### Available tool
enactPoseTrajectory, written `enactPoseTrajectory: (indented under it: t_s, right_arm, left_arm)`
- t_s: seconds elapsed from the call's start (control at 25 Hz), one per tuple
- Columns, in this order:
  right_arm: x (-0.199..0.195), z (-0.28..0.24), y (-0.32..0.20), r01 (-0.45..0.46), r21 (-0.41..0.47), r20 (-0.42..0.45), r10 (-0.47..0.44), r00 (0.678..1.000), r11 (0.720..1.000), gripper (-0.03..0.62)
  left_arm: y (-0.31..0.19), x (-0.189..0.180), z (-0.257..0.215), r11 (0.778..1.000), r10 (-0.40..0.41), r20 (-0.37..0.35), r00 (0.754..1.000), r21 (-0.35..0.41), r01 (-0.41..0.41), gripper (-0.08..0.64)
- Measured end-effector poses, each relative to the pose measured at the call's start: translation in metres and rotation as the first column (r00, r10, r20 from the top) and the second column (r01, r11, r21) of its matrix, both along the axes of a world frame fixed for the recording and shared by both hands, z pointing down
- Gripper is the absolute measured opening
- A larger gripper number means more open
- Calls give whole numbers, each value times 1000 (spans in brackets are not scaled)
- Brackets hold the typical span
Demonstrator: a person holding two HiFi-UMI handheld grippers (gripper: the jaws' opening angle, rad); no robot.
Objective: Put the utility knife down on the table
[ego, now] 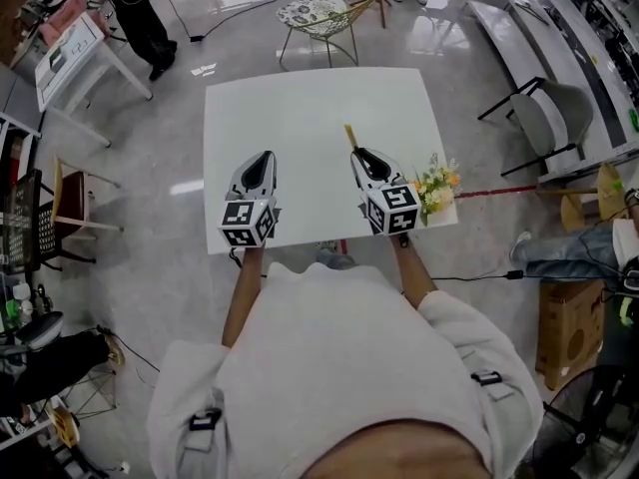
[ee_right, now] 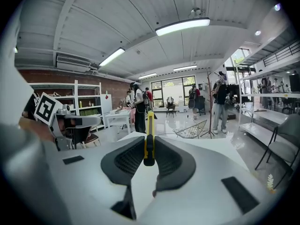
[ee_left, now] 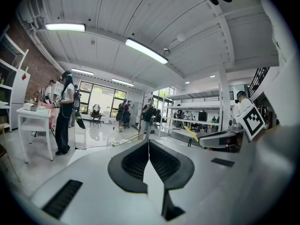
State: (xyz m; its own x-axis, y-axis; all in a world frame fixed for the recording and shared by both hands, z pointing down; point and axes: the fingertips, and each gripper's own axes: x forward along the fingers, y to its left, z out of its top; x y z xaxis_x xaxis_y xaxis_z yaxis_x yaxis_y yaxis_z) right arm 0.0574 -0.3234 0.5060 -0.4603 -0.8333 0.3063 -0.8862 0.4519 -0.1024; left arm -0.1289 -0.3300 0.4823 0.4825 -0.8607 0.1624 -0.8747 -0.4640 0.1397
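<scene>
So, the white table (ego: 300, 108) is almost all bare, with loads of open room across the middle and out to the far edge. The only thing on it is a small bunch of yellow and white flowers (ego: 437, 183) at the near right corner, just beside the right gripper (ego: 357, 153).

Both grippers hang over the near edge, side by side and well apart. The right one has its jaws clamped on the utility knife (ee_right: 149, 134), a slim yellow body with a black part at the near end. It pokes straight forward between the dark ribbed pads, out over the tabletop rather than lying on it. The left gripper (ee_left: 149, 143) has its jaws pressed together with nothing in them.

The tabletop looks smooth and matte. The grey floor (ego: 180, 148) around it is glossy and reflective. A wire chair (ego: 318, 15) stands just past the far edge, and a grey chair (ego: 554, 118) sits off to the right.
</scene>
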Motion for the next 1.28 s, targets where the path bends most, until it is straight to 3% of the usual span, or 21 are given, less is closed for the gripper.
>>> enactPoseTrajectory:
  t_s: [0.44, 0.88, 1.28]
  right_arm:
    - [6, 10, -73, 33, -30, 31, -32, 999, 999, 83]
    - [-14, 33, -86, 45, -103, 21, -43, 999, 994, 83]
    - [-14, 68, -69, -3, -198, 2, 3, 1000, 980, 83]
  left_arm:
    - [-67, 15, 2, 1000, -15, 34, 999, -25, 16, 21]
    - [-80, -8, 27, 996, -22, 39, 999, -88, 26, 21]
    - [-74, -14, 57, 986, 21, 40, 999, -167, -14, 21]
